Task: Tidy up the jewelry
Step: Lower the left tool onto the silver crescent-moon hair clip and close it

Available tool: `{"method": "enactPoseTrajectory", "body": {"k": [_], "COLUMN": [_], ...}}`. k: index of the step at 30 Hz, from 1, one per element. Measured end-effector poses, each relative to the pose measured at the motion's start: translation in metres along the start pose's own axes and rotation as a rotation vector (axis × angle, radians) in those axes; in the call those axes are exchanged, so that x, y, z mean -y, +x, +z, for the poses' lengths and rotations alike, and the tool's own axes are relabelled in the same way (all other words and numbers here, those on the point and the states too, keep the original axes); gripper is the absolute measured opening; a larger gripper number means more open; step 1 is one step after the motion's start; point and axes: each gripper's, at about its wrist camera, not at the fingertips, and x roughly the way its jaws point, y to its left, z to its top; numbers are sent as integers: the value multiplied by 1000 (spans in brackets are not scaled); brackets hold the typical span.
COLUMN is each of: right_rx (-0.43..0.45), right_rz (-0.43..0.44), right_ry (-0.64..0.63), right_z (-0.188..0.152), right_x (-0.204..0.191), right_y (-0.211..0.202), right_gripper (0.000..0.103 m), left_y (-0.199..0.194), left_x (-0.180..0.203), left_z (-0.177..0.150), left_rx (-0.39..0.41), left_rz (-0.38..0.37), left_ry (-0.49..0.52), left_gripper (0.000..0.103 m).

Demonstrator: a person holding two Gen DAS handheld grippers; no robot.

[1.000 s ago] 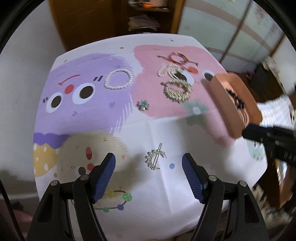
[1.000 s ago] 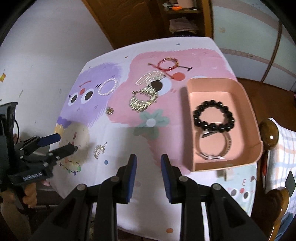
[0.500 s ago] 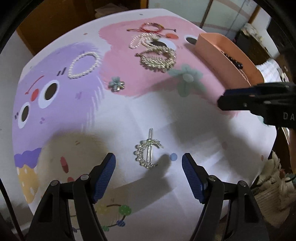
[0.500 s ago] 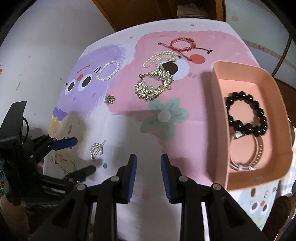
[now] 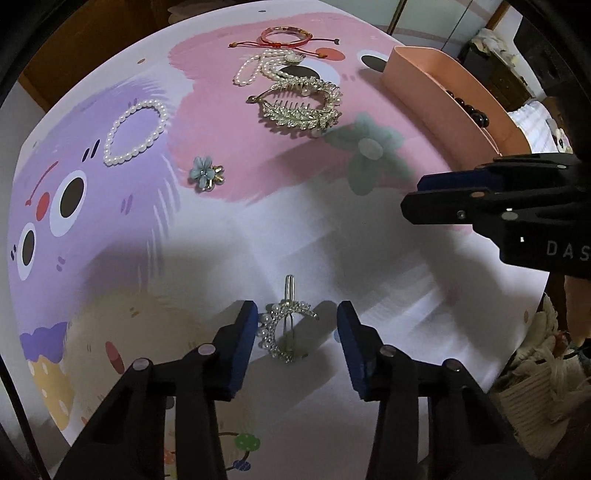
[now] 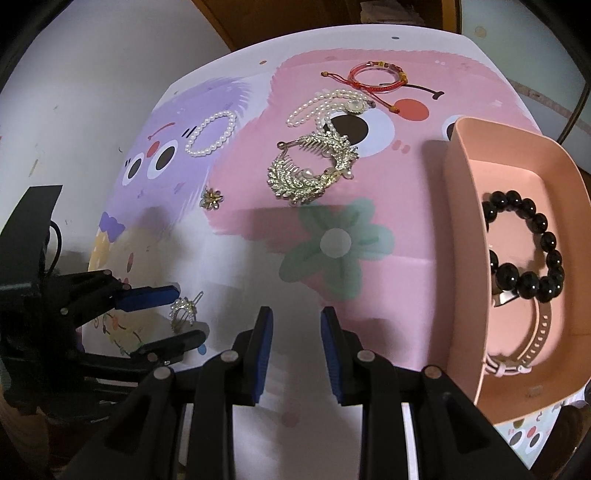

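A pearl crescent hair clip [image 5: 284,328] lies on the printed cloth between the open jaws of my left gripper [image 5: 297,334], which is low over it; it also shows in the right wrist view [image 6: 183,310]. My right gripper [image 6: 296,332] is empty, its jaws a narrow gap apart, hovering beside the pink tray [image 6: 465,206]. The tray holds a black bead bracelet [image 6: 532,247] and a pink watch strap [image 6: 532,343]. On the cloth lie a gold leaf comb [image 5: 301,105], a pearl necklace [image 5: 264,66], a red cord bracelet [image 5: 286,37], a pearl bracelet [image 5: 135,127] and a blue flower brooch [image 5: 205,173].
The cloth-covered table [image 5: 369,258] ends close behind both grippers. A wooden cabinet [image 6: 295,18] stands beyond the far edge. A woven item [image 5: 535,373] sits off the table's right side.
My left gripper has dropped and moved forward so the hair clip now lies between its jaws, which have narrowed. My right gripper has moved lower and closer to the table.
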Motion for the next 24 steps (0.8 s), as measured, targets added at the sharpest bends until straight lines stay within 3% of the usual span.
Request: {"method": "enactPoseTrajectory", "body": {"k": [11,24], "right_rx": [-2,7], "right_rz": [17,11], "right_ry": [7,-5], "right_z": [-3,-1], "right_x": [4,3], "right_y": [4,5], "right_gripper": [27,27], "left_y": [1,-8], "left_x": [-5,-4], "left_z": [12,13], "left_rx": [-19,-4], "left_rz": [-2,13], "left_ry": [-19,-45], "left_gripper": [31,31]}}
